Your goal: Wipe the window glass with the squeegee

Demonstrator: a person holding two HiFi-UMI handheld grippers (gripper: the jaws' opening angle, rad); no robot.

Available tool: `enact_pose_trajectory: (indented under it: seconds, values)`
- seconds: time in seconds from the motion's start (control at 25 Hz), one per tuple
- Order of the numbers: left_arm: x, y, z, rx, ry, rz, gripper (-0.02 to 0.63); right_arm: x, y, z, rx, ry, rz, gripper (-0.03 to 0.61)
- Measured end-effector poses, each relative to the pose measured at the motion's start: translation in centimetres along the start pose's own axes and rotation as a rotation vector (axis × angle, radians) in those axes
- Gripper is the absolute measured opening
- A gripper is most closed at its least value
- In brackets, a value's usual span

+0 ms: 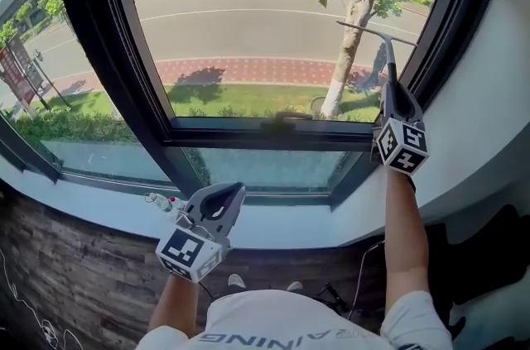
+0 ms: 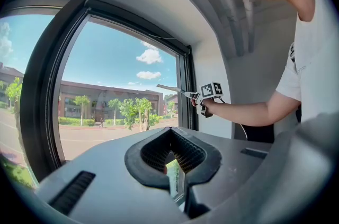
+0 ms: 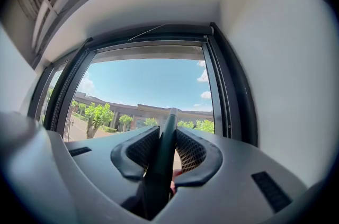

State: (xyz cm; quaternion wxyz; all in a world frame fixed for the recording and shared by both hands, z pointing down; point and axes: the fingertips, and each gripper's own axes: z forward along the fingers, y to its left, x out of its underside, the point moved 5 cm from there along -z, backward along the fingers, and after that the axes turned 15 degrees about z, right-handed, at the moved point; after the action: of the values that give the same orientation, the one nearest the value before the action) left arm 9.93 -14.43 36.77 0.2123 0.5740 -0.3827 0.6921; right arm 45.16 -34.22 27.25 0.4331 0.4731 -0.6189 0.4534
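The big window glass (image 1: pixel 265 17) fills the upper head view. My right gripper (image 1: pixel 396 104) is raised at the pane's right edge, shut on the dark handle of the squeegee (image 1: pixel 388 63). The squeegee's thin blade (image 1: pixel 377 32) lies across the glass near the right frame. In the right gripper view the handle (image 3: pixel 164 149) runs up between the pads of the right gripper (image 3: pixel 168 135). The left gripper (image 1: pixel 217 203) hangs low over the sill, and its jaws are shut with nothing in them. From the left gripper (image 2: pixel 172 157) I see the squeegee (image 2: pixel 172 90) held out against the glass.
A white sill (image 1: pixel 273 224) runs under a lower fixed pane (image 1: pixel 265 168). A small white bottle (image 1: pixel 163 202) lies on the sill by the left gripper. A dark mullion (image 1: pixel 91 17) stands left and a white wall (image 1: pixel 489 108) right. Dark wood floor with cables lies below.
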Motion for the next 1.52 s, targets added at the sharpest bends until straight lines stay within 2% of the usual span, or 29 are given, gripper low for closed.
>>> enact_pose_trajectory:
  seconds: [0.44, 0.96, 1.28, 1.52]
  values:
    - [1.4, 0.3, 0.3, -0.019, 0.016, -0.039, 0.017, 5.5, -0.9, -1.2, 0.003, 0.069, -0.011, 0.1]
    - [1.8, -0.4, 1.6, -0.007, 0.024, -0.041, 0.017, 11.3, -2.4, -2.8, 0.016, 0.16, -0.063, 0.1]
    - [2.1, -0.4, 1.8, -0.017, 0.045, -0.045, 0.017, 15.8, -3.9, -3.9, 0.032, 0.251, -0.077, 0.1]
    - [1.9, -0.4, 2.0, -0.005, 0.063, -0.033, 0.017, 17.5, -4.4, -4.3, 0.016, 0.249, -0.088, 0.1]
